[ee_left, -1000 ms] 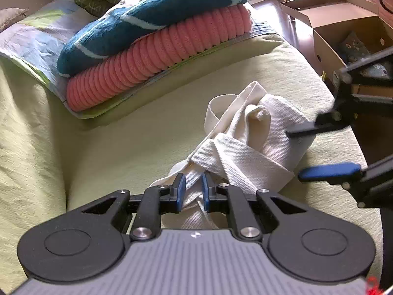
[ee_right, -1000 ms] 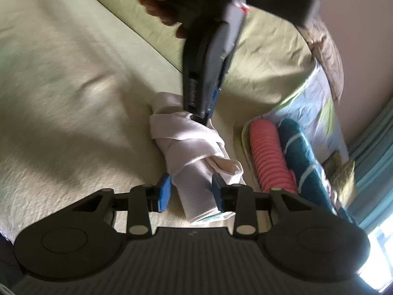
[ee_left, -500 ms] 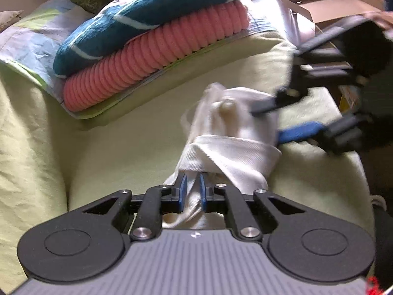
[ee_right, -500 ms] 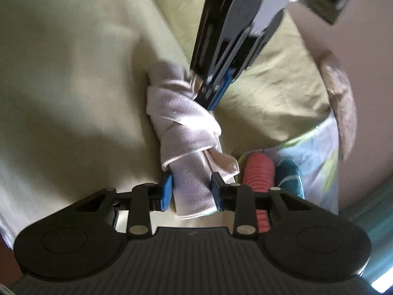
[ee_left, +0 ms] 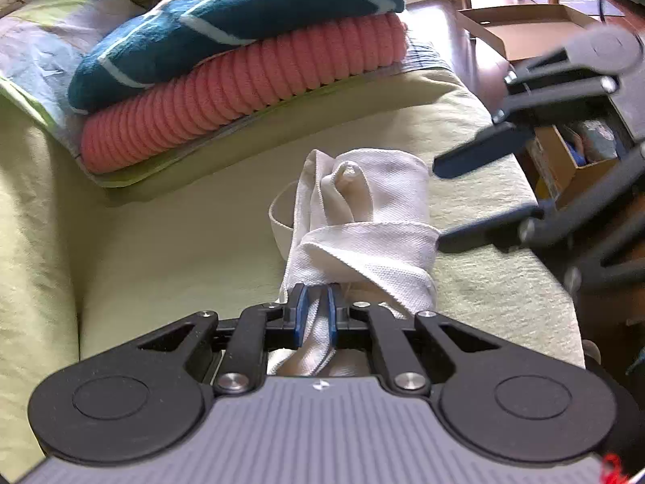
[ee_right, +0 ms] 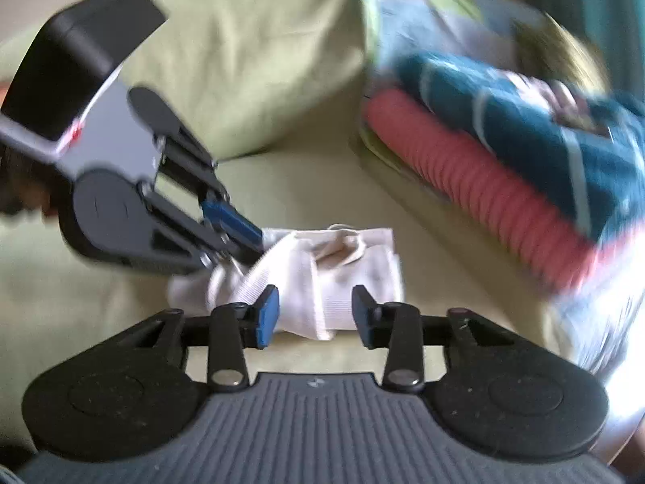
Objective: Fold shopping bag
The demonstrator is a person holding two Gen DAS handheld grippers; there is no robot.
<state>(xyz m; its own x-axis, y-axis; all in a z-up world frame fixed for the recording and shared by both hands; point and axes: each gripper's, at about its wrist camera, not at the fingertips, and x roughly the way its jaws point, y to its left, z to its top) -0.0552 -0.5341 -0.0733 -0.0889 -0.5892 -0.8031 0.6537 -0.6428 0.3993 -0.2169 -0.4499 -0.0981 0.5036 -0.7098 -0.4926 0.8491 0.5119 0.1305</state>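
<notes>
The left tongs [ee_left: 315,308] are clenched on a twisted end of the white canvas shopping bag [ee_left: 365,218]; the cloth passes between the two blue pads and continues under the tool body. In the right wrist view the same left tongs [ee_right: 238,242] come in from the left and bite the near left end of the bag [ee_right: 322,278], although this picture is blurred.

The right tongs [ee_right: 314,314] are released, with a wide gap between the blue pads, and the bag shows in this gap a little beyond the tips. In the left wrist view the right tongs [ee_left: 463,197] stand at the right side of the bag, one finger higher and one lower, both very near the cloth; I cannot tell if they touch it.

The bag is rolled into a short bundle with its strap wound around the middle, and one strap loop [ee_left: 282,218] sticks out at its left side. It lies on a bed with a yellow-green cover [ee_left: 181,226].

Behind the bag, a teal striped blanket [ee_left: 225,24] lies on top of a pink ribbed blanket [ee_left: 242,92], both on a patterned pillow [ee_left: 36,40]. At the far right, on the wooden floor, stands an open cardboard box [ee_left: 520,28]
</notes>
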